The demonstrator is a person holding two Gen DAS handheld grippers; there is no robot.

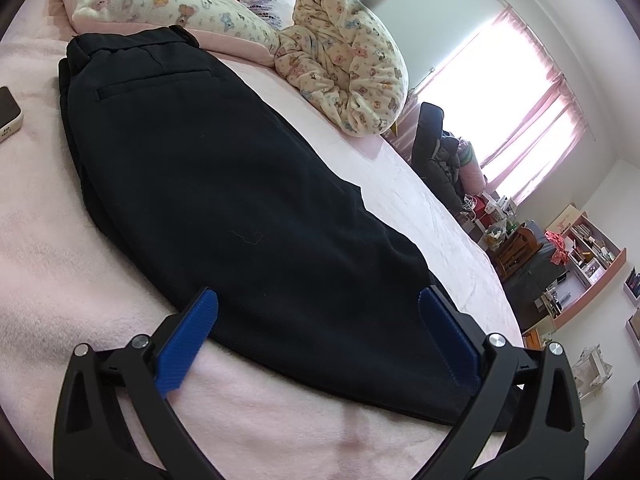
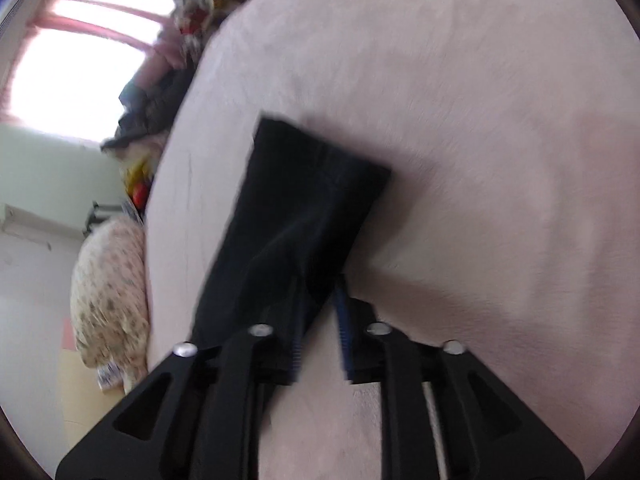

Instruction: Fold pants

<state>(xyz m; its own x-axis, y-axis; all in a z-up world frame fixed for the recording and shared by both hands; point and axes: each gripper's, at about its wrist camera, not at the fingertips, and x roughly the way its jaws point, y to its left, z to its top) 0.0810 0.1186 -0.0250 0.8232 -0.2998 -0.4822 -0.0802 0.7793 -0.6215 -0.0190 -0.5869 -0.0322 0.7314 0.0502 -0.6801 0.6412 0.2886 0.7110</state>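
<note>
Left wrist view: black pants [image 1: 224, 184] spread flat on the pink bed [image 1: 60, 260], long axis running from the waistband at upper left of the frame down to the lower right, where the cloth passes out of sight past the right-hand finger. Left tongs [image 1: 318, 344] spread wide, blue pads [image 1: 188, 344] standing either side of the near edge of the cloth, nothing pinched; whether the pads rest on the fabric or hang just above it cannot be told. Teddy-print pillow [image 1: 160, 4] and bunched teddy-print blanket [image 1: 352, 72] just beyond the waistband, along the top of the frame. Phone [image 1: 8, 112] at the left edge, beside the waistband and apart from it.

Right wrist view, blurred with motion: leg end of the pants [image 2: 304, 216] running up and away from the right tongs [image 2: 320, 328], hem toward the middle of the frame, bare bed [image 2: 480, 120] all round it. Jaws narrow but not closed, cloth lying between them at the lower centre; pads seemingly not pressing on it, so probably a loose or released hold.

Judged from both: left tongs nearer the seat and waistband end, right tongs at the hem end; likely next fold along the long axis, hem toward waistband, so a fresh pinch at the hem by the right tongs needed first.
</note>
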